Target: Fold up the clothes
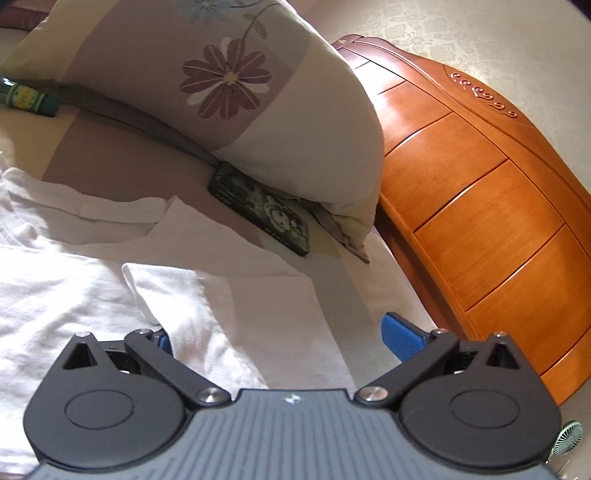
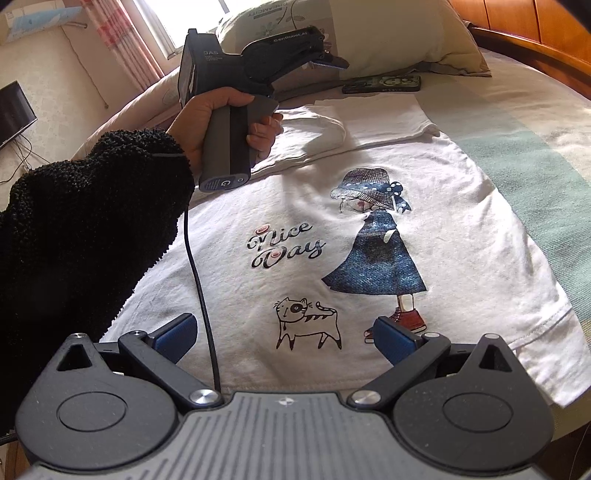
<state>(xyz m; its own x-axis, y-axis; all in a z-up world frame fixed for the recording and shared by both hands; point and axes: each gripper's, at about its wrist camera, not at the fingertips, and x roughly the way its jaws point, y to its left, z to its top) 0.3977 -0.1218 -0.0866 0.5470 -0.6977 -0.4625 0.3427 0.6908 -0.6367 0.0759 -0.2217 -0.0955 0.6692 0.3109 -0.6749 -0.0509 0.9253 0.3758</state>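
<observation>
One T-shirt [image 2: 332, 240] lies flat — collar toward pillow [image 2: 369, 33].

left wrist cam: rides on left gripper [image 1: 279, 334], low & close over the white t-shirt [image 1: 92, 288], near its collar/sleeve end; faces along the fingers toward pillow [image 1: 236, 110] and wooden headboard [image 1: 480, 206].
right wrist cam: on right gripper [image 2: 284, 332], higher up, above the shirt's hem end; looks up the bed [image 2: 517, 122] lengthwise, window at far top left.
nearness: left cam v. close to fabric, only part of shirt in frame; right cam further back, nearly whole shirt [image 2: 332, 240] visible.
shared: shirt's folded sleeve area, phone [image 1: 258, 208] / [image 2: 382, 84] by the pillow [image 2: 369, 33], headboard [image 2: 535, 22].
cross-view: right cam sees the left gripper [image 2: 332, 59] and the hand [image 2: 221, 114] holding it; left cam doesn't see the right one.
</observation>
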